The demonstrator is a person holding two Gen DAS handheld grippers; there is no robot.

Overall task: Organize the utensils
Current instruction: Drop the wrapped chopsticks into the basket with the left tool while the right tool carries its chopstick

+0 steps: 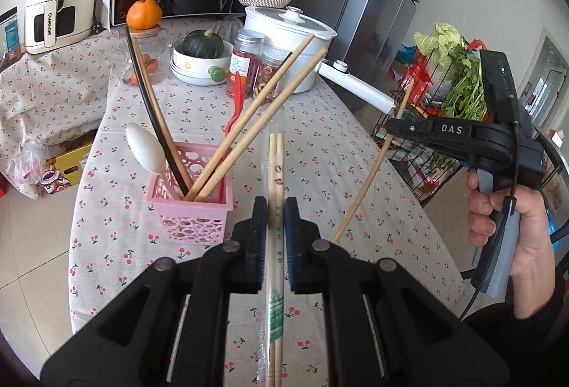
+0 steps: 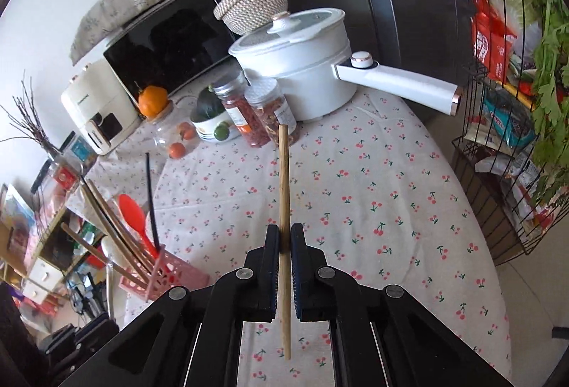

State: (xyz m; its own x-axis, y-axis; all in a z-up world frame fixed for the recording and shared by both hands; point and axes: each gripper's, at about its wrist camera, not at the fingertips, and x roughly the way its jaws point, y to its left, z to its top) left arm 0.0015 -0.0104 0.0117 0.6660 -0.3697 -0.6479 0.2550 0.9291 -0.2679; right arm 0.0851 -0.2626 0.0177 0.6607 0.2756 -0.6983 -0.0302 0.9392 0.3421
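Pink basket point(image 1: 192, 205) of utensils on tabletop point(image 1: 320, 152), left hand-held gripper point(image 1: 275, 213) beside it pinching seemingly plastic-wrapped chopsticks point(image 1: 275, 166), right hand-held gripper point(image 2: 284, 237) pinching single bamboo chopstick point(image 2: 283, 173).

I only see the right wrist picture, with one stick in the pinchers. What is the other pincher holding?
Observer: The left gripper is shut on wrapped chopsticks, a pair in clear plastic.
Operator: Is a white spoon in the pink basket?
Observer: Yes, a white spoon stands in the pink basket, bowl end up.
Operator: Who holds my pincher?
Observer: A person's hand grips the handle of the right gripper, which clamps the single chopstick.
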